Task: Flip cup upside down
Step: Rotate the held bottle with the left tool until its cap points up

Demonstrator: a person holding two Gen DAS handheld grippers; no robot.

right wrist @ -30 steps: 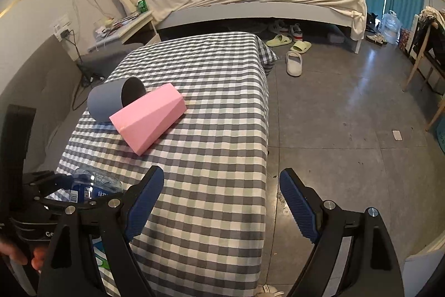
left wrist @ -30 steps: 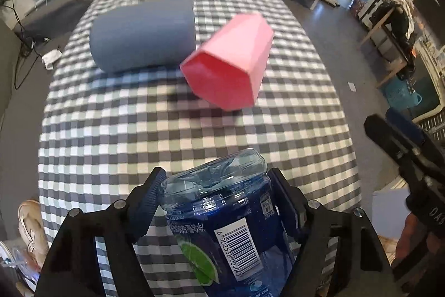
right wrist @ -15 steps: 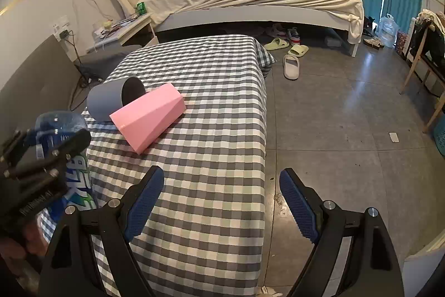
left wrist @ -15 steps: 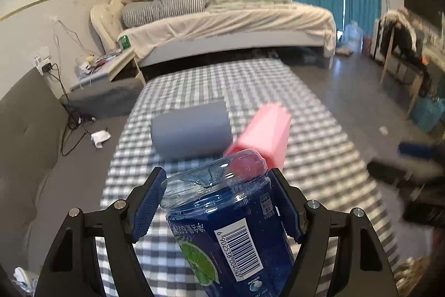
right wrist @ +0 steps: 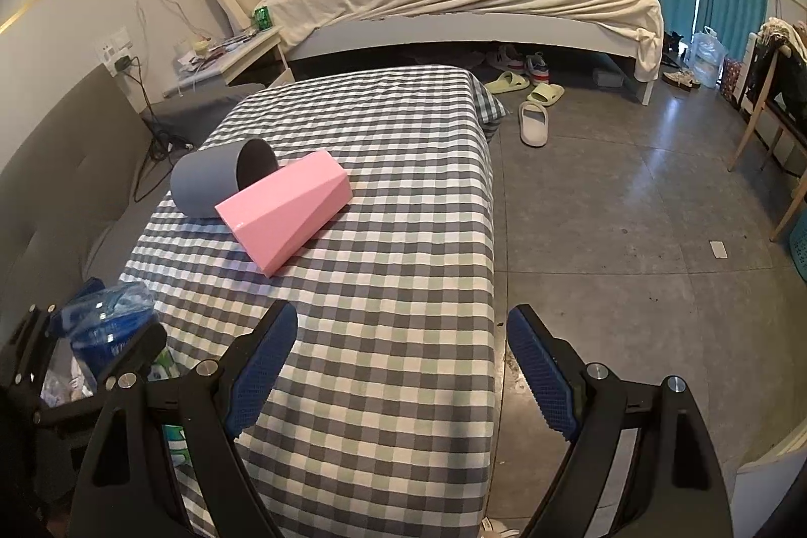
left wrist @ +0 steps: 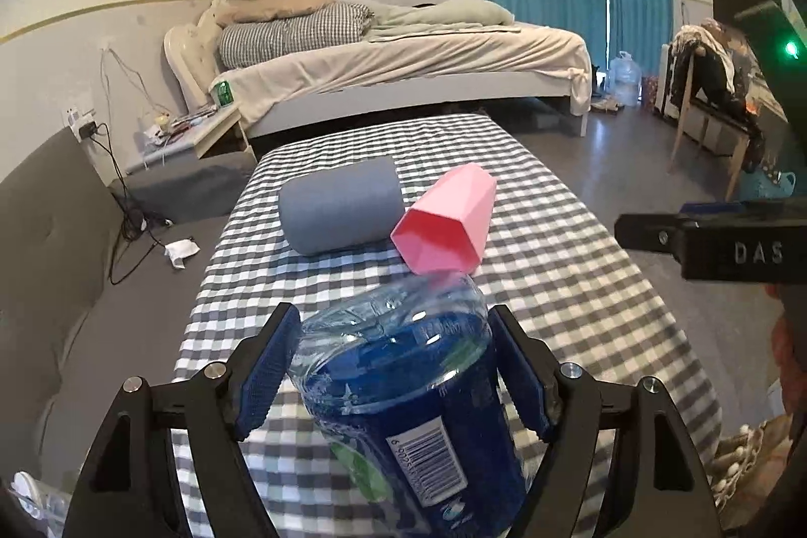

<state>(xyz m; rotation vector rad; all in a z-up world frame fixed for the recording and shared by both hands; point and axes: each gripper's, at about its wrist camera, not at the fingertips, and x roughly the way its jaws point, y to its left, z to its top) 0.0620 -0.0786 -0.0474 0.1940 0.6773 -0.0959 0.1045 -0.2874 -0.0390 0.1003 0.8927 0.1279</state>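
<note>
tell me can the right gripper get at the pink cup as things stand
Probably yes: the right gripper is open and empty, and only bare checked cloth lies between it and the pink cup, lying on its side.

Each gripper, the left gripper (left wrist: 393,376) and the right gripper (right wrist: 401,369), is a black angular frame with triangular cut-outs, silver screws (left wrist: 569,369) at the joints, blue ribbed pads (right wrist: 542,379) lining the jaws, and white "DAS" lettering (left wrist: 758,253) on its side.
</note>
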